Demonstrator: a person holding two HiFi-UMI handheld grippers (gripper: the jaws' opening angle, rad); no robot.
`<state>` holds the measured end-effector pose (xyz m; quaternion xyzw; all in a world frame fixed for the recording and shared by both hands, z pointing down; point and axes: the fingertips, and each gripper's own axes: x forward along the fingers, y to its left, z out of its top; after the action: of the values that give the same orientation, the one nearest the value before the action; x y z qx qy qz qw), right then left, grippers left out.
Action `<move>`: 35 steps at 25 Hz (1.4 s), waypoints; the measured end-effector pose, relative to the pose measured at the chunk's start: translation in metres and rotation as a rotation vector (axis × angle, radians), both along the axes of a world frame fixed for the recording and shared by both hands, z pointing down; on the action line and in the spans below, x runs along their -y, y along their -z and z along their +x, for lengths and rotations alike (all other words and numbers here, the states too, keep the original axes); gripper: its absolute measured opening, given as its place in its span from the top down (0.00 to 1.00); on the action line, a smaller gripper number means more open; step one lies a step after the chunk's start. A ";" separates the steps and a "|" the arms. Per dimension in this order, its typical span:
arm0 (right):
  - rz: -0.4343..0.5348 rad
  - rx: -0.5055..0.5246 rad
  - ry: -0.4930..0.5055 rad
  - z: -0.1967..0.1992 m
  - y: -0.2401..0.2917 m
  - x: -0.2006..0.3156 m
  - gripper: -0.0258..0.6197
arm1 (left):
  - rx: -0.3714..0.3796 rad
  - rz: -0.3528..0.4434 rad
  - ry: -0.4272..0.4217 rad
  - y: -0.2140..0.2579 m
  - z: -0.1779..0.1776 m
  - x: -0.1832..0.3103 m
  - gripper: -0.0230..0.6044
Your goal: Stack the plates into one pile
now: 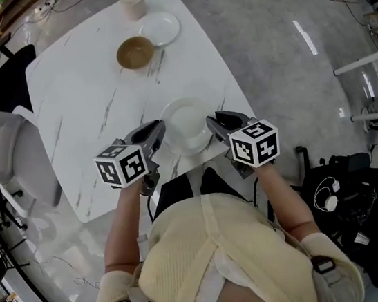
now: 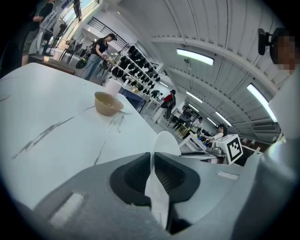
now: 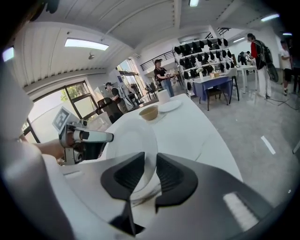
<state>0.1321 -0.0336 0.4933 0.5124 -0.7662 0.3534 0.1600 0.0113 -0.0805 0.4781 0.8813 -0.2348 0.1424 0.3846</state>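
Worktop: white, grey-veined, four items on it or above it.

Item one, the plate: white, just inside the near edge of the worktop and toward that edge's right-hand end. You hold it from both sides. No view settles whether its base rests on the worktop or hangs clear.

Left hand-held gripper: clenched on the plate's left rim. Its own view shows the rim edge-on and upright between the two pads, with no gap on either side.

Right hand-held gripper: grasping the opposite rim. Its jaws stand wider than the left pair, and the plate's curved wall fills the space between them. The marker cubes of both grippers sit nearest your body, over the near edge.

Item two, the second plate: white, lying flat by the far right corner, well apart from the held plate. Not stacked.

Item three, a brown bowl: upright, just beside the second plate on the side toward the worktop's middle. Contact between the two cannot be confirmed.

Item four, a pale cup: upright at the far edge, beyond the bowl.
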 end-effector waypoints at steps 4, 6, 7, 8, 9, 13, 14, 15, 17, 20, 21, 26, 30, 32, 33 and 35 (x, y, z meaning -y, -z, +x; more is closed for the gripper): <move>-0.050 -0.020 -0.021 0.002 -0.010 -0.008 0.83 | 0.096 0.014 -0.021 -0.011 0.004 -0.003 0.90; -0.067 -0.039 -0.025 0.001 -0.014 -0.011 0.83 | 0.146 0.028 -0.028 -0.016 0.005 -0.004 0.90; -0.071 -0.051 -0.025 0.000 -0.015 -0.012 0.83 | 0.171 0.037 -0.029 -0.018 0.004 -0.003 0.90; -0.072 -0.062 -0.025 -0.001 -0.016 -0.012 0.82 | 0.196 0.046 -0.029 -0.020 0.004 -0.003 0.90; -0.073 -0.070 -0.026 -0.002 -0.015 -0.011 0.82 | 0.218 0.053 -0.026 -0.021 0.003 -0.002 0.89; -0.079 -0.097 -0.037 -0.003 -0.016 -0.009 0.82 | 0.274 0.066 -0.011 -0.026 0.003 0.000 0.89; -0.080 -0.105 -0.039 -0.003 -0.017 -0.009 0.82 | 0.287 0.070 -0.007 -0.027 0.002 0.000 0.89; -0.082 -0.112 -0.040 -0.004 -0.017 -0.009 0.82 | 0.301 0.075 -0.004 -0.029 0.002 0.000 0.89; -0.092 -0.124 -0.044 -0.005 -0.020 -0.009 0.81 | 0.328 0.077 0.003 -0.032 0.001 0.000 0.88; -0.107 -0.132 -0.051 -0.005 -0.024 -0.008 0.81 | 0.352 0.076 0.012 -0.036 0.001 0.000 0.88; -0.109 -0.133 -0.053 -0.005 -0.025 -0.008 0.80 | 0.356 0.075 0.015 -0.038 0.001 0.000 0.88; -0.123 -0.145 -0.054 -0.005 -0.031 -0.007 0.80 | 0.387 0.077 0.018 -0.045 0.001 0.001 0.87; -0.135 -0.192 -0.049 -0.007 -0.034 -0.004 0.79 | 0.433 0.071 0.007 -0.048 0.000 0.001 0.87; -0.139 -0.213 -0.047 -0.008 -0.037 -0.003 0.79 | 0.442 0.069 0.003 -0.050 0.000 0.001 0.87; -0.139 -0.221 -0.046 -0.008 -0.038 -0.003 0.79 | 0.443 0.068 0.004 -0.051 -0.001 0.001 0.87; -0.140 -0.238 -0.043 -0.008 -0.040 -0.002 0.79 | 0.443 0.068 0.006 -0.053 -0.001 0.001 0.87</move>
<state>0.1237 -0.0315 0.5336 0.5545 -0.7040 0.3459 0.2778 0.0098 -0.0816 0.5307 0.8403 -0.3211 0.3232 0.2940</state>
